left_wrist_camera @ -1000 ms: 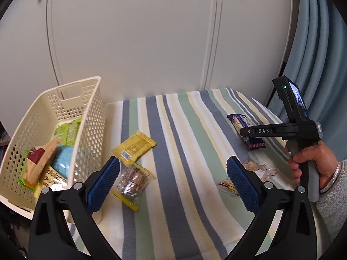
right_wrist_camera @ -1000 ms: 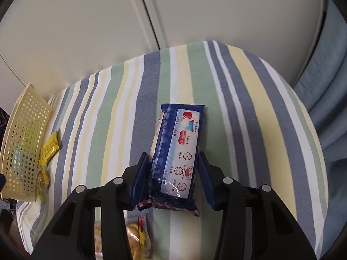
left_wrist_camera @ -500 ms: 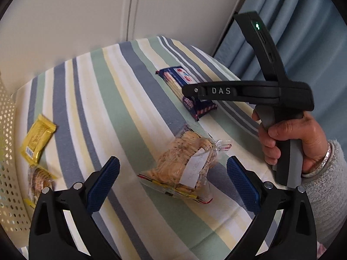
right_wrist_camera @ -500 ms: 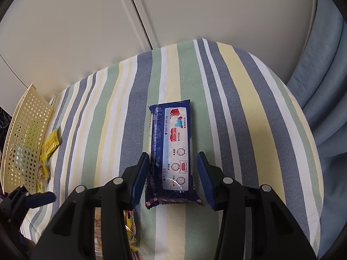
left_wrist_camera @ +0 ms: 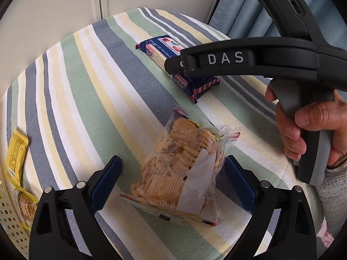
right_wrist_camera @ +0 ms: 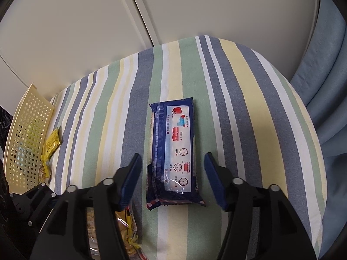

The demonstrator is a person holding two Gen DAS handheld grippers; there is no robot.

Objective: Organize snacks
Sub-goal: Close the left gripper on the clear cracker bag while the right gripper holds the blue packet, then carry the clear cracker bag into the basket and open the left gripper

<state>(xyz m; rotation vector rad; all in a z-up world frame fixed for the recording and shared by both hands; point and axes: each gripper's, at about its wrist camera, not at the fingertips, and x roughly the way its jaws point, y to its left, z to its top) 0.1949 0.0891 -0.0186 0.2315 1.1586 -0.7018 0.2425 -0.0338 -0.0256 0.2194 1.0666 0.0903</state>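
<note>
A clear bag of round crackers [left_wrist_camera: 180, 169] with a white label lies on the striped cloth, and my left gripper [left_wrist_camera: 172, 162] stands open around it, one finger on each side, both apart from it. A long blue biscuit packet [right_wrist_camera: 175, 153] lies flat farther back; my right gripper [right_wrist_camera: 172, 158] is open astride its near end with a gap on both sides. In the left wrist view the right tool's black body [left_wrist_camera: 249, 58] covers part of the blue packet [left_wrist_camera: 164, 45]. The cream basket [right_wrist_camera: 28, 140] stands at the left edge.
A yellow packet [left_wrist_camera: 16, 153] and a small wrapped snack [left_wrist_camera: 23, 203] lie beside the basket wall [left_wrist_camera: 8, 216]. A hand [left_wrist_camera: 303, 125] grips the right tool. Pale cupboard doors stand behind the table, and a blue curtain [right_wrist_camera: 325, 86] hangs at the right.
My left gripper swung right, away from the basket, and closed in over the cracker bag. My right gripper's fingers spread wider around the blue packet, which stays on the cloth.
</note>
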